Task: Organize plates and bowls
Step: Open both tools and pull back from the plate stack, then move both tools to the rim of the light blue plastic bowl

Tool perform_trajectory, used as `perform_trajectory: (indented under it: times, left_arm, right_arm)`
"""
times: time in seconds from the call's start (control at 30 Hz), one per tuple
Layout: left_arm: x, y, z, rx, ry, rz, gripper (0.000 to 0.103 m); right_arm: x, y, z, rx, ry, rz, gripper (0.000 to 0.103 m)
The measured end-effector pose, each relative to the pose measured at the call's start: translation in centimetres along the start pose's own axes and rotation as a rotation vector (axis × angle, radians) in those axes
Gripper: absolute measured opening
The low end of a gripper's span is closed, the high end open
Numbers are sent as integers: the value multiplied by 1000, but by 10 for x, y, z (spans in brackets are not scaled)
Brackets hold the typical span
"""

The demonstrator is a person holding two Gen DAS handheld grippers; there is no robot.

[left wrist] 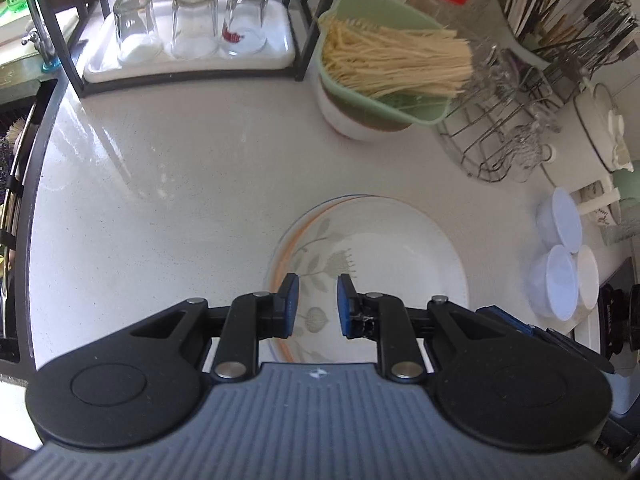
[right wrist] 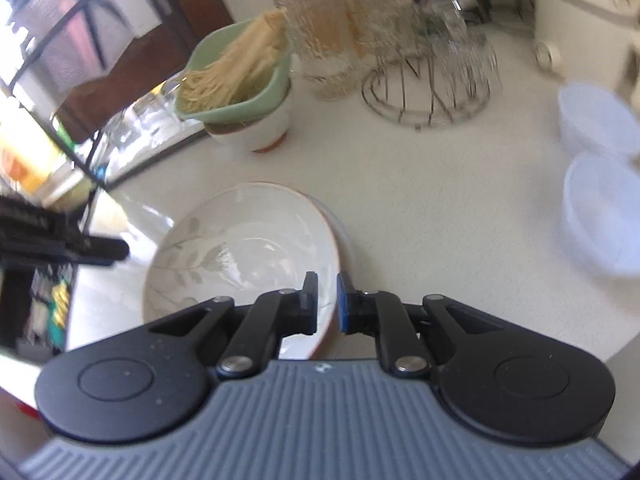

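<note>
White speckled worktop (left wrist: pixel 168 184) carries everything. At its far left edge a black rack holds a tray with three upturned glasses (left wrist: pixel 192 24). Right of that, a white bowl (left wrist: pixel 352 120) carries a green dish of pale noodles, then a wire glass stand (left wrist: pixel 504 136). Near the front edge lie stacked floral plates (left wrist: pixel 372 240); the left hand-held gripper (left wrist: pixel 318 304) hovers above them, jaws narrowly apart and empty. The right hand-held gripper (right wrist: pixel 328 304) is pinched on what looks like the top plate's rim (right wrist: pixel 332 248), though blur obscures it. Three translucent plastic bowls (left wrist: pixel 560 256) sit at the right edge.
</note>
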State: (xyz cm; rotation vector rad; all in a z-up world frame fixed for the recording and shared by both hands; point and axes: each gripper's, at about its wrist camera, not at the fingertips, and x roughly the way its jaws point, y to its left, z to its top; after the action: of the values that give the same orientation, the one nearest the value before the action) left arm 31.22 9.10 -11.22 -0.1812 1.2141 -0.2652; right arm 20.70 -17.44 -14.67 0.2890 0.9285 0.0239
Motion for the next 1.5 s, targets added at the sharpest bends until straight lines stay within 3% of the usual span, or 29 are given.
perform_trajectory:
  times: [0.27,0.53,0.67,0.93,1.33,1.5]
  left_arm:
    - [-29,-50,-33,-39,-109,-32,22]
    - [-49,-116,-89,-26,-253,0,22]
    - [-53,-143,-125,-21,-283,8,22]
    - [-61,-174,-187,-12,-318,30,22]
    - [-58,-226,-231,91,-353,42,23]
    - [-43,-245,-239,136,-325,23,23]
  right_arm:
    - [-44,-21,11,-87,-64,119,12]
    - [-99,-52,3,-232,-175,165,12]
    - [-114,-76,-11,-299,-204,136,12]
    - [-146,-116,-44,-294,-240,145,12]
    - [-176,-163,-86,-224,-300,39,12]
    - [-179,-180,-100,-177,-304,11,12]
